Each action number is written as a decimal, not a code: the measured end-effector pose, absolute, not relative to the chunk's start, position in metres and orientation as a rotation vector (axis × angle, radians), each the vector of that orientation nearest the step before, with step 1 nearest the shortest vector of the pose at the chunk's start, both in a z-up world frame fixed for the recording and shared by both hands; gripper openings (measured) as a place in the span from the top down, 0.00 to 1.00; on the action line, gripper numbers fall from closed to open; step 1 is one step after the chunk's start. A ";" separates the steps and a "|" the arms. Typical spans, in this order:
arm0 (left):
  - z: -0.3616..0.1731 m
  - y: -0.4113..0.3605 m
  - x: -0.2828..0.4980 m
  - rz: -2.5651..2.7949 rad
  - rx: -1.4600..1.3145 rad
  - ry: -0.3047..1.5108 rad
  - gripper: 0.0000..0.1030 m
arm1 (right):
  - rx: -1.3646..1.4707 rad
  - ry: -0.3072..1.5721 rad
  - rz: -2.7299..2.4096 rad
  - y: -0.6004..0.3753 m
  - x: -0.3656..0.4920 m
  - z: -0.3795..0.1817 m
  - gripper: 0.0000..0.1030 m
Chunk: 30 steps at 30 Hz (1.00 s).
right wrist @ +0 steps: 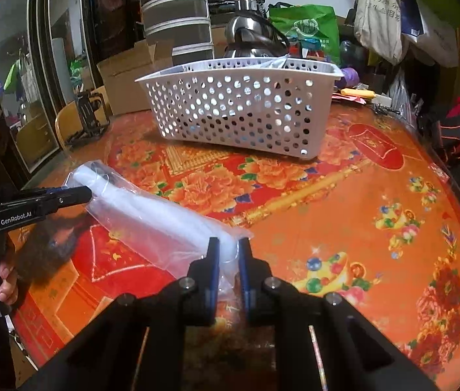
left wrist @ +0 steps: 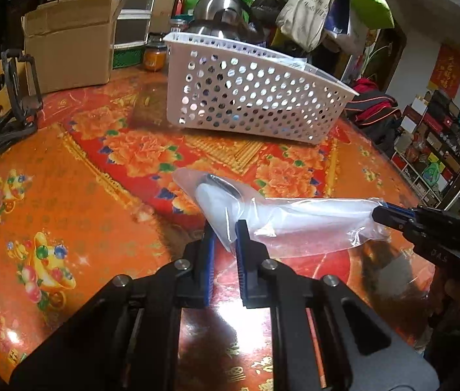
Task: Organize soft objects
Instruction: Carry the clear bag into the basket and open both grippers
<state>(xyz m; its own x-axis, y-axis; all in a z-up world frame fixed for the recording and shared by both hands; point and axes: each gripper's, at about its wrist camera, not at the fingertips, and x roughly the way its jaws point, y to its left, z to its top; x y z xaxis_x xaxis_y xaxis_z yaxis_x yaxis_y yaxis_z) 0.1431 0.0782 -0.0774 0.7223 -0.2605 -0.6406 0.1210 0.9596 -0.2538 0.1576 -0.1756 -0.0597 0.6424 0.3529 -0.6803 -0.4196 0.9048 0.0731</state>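
A clear plastic bag (left wrist: 295, 224) with a white soft roll and a dark piece inside is held just above the red floral table; it also shows in the right wrist view (right wrist: 151, 215). My left gripper (left wrist: 225, 231) is shut on one end of the bag, and it appears at the left of the right wrist view (right wrist: 88, 192). My right gripper (right wrist: 229, 247) is shut on the bag's other end, and it appears at the right of the left wrist view (left wrist: 381, 211). A white perforated basket (left wrist: 256, 97) stands beyond the bag, also in the right wrist view (right wrist: 239, 107).
A cardboard box (left wrist: 67, 52) stands at the back left beside a black stand (left wrist: 18, 91). A steel kettle (left wrist: 223, 13) and jars sit behind the basket. Hanging bags (left wrist: 311, 6) and shelves (left wrist: 431, 143) lie off the table's right edge.
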 end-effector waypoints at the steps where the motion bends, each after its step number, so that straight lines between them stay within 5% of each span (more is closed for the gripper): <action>1: -0.075 0.079 0.140 -0.210 -0.199 0.720 0.90 | -0.092 0.749 0.442 -0.176 0.157 -0.059 0.91; 16: -0.040 0.065 0.107 -0.257 -0.197 0.595 0.91 | -0.074 0.626 0.442 -0.190 0.135 -0.021 0.91; 30: 0.066 0.059 0.142 -0.275 -0.209 0.506 0.91 | -0.088 0.514 0.429 -0.199 0.158 0.069 0.91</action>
<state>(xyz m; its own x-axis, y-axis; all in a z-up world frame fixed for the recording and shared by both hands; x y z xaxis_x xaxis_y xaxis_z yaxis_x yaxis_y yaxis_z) 0.1424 0.0586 0.0663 0.8391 -0.3093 -0.4475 0.2067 0.9422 -0.2636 0.1583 -0.1991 0.0692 0.7840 0.3755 -0.4943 -0.4191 0.9076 0.0248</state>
